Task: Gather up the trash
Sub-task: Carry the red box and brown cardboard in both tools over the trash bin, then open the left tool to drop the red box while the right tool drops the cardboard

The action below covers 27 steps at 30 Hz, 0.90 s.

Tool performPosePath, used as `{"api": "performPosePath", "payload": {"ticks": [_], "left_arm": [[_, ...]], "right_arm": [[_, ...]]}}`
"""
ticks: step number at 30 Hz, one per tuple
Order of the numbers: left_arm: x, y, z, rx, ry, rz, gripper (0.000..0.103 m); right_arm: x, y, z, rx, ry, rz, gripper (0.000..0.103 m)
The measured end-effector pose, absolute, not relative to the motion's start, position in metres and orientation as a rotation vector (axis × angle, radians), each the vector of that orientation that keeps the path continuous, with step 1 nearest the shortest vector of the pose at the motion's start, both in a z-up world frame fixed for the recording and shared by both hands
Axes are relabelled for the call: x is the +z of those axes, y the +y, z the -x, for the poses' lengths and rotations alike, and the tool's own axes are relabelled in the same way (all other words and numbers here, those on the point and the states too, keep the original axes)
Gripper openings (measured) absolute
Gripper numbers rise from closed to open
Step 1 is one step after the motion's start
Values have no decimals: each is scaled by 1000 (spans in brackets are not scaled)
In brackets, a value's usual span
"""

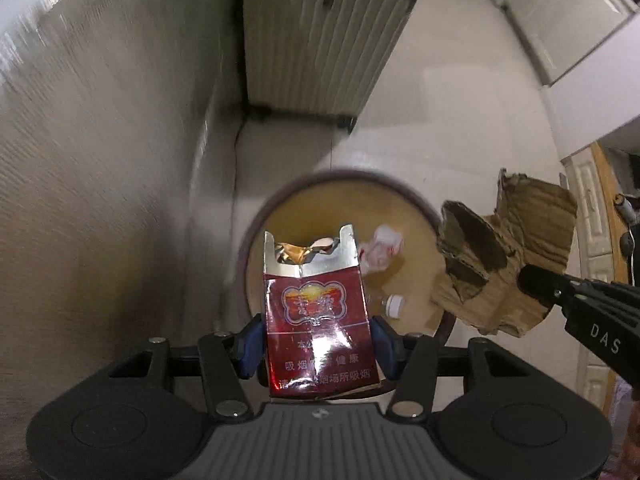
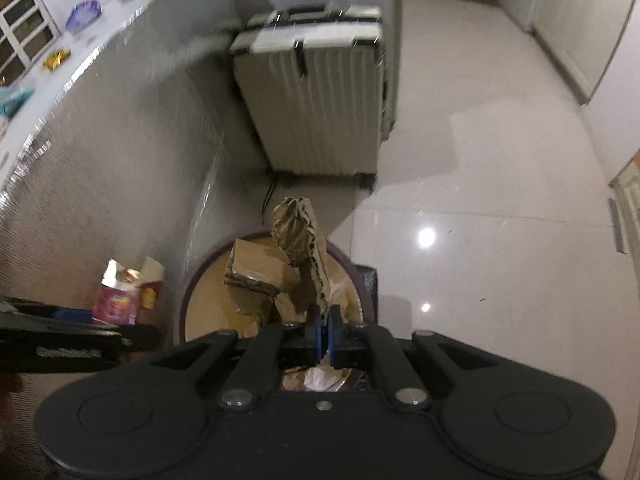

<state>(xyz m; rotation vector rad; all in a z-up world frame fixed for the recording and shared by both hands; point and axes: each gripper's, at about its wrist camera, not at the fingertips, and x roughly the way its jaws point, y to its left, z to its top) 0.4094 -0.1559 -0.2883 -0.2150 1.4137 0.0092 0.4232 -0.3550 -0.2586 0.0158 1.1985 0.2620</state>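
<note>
We see a round bin [image 1: 436, 216] w/ dark rim on the floor; inside: crumpled white paper [image 1: 380, 250] & a small white cap [image 1: 394, 305]. Our left gripper [image 1: 318, 344] is about half open, pads clamped on a torn-open red cigarette pack [image 1: 320, 320] right over the bin. Our right gripper [image 2: 321, 330] is pinched tight on torn brown cardboard [image 2: 276, 276], also above the bin. Glossy white tile floor [image 2: 480, 184]; ribbed suitcase [image 2: 320, 112] stands beyond, by a grey wall [image 2: 120, 140].

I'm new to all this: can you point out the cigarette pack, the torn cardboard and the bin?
cigarette pack [image 1: 320, 320]: left wrist view, red front face.
torn cardboard [image 2: 304, 256]: right wrist view, crumpled middle.
bin [image 1: 256, 240]: left wrist view, dark left rim.
</note>
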Motion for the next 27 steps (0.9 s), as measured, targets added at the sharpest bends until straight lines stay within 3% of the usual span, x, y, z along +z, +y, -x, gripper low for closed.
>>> {"api": "performPosePath", "payload": {"ticks": [6,9,13,15,16,17,18,27], "left_arm": [[-348,-157,-416,47,1492,311,60],[-363,-156,-419,63,1516,276,76],[-369,-152,-415,81,1520,240,84],[-367,-150,-410,77,1525,228,87],[-367,-150,-409,77,1527,215,88],[-366,-150,-407,81,1528,202,89],[-366,-150,-405,84,1531,190,90],[-354,-151,-396,98,1535,154,102]], "right_arm": [[-308,-350,-444,291,1257,-12,4],[-324,-346,-451,315,1278,-6,4],[-344,-341,-451,365,1342,-21,4],[-353,-337,-446,382,1373,-28,10],[-357,-336,-444,382,1384,-20,26],[-361,-334,-443,379,1397,-8,48],[-363,-333,-440,377,1406,5,56],[-356,-342,-422,377,1420,-24,67]]}}
